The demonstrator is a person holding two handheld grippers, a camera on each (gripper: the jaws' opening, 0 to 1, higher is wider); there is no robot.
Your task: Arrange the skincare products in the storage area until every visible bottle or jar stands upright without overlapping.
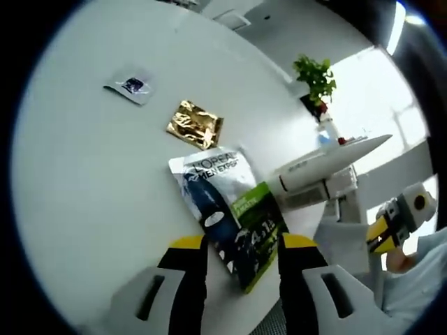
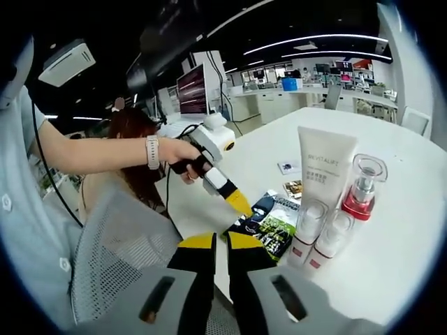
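A dark L'Oreal Men Expert packet (image 1: pixel 227 209) with a green end lies flat on the white table (image 1: pixel 84 181). Its near corner sits between the jaws of my left gripper (image 1: pixel 243 246), which stands open just over it. In the right gripper view the left gripper (image 2: pixel 241 204), held by a hand, touches the same packet (image 2: pixel 271 222). Beside it stand a white Revitalift tube (image 2: pixel 323 178), a red pump bottle (image 2: pixel 360 194) with a clear cap, and two small white bottles (image 2: pixel 307 236), all upright. My right gripper (image 2: pixel 222 246) hangs off the table edge, shut and empty.
A gold sachet (image 1: pixel 195 124) and a small dark sachet (image 1: pixel 131 86) lie farther out on the table. A potted plant (image 1: pixel 316 77) stands beyond it. A mesh chair back (image 2: pixel 119 258) is near the right gripper. Desks and monitors fill the room behind.
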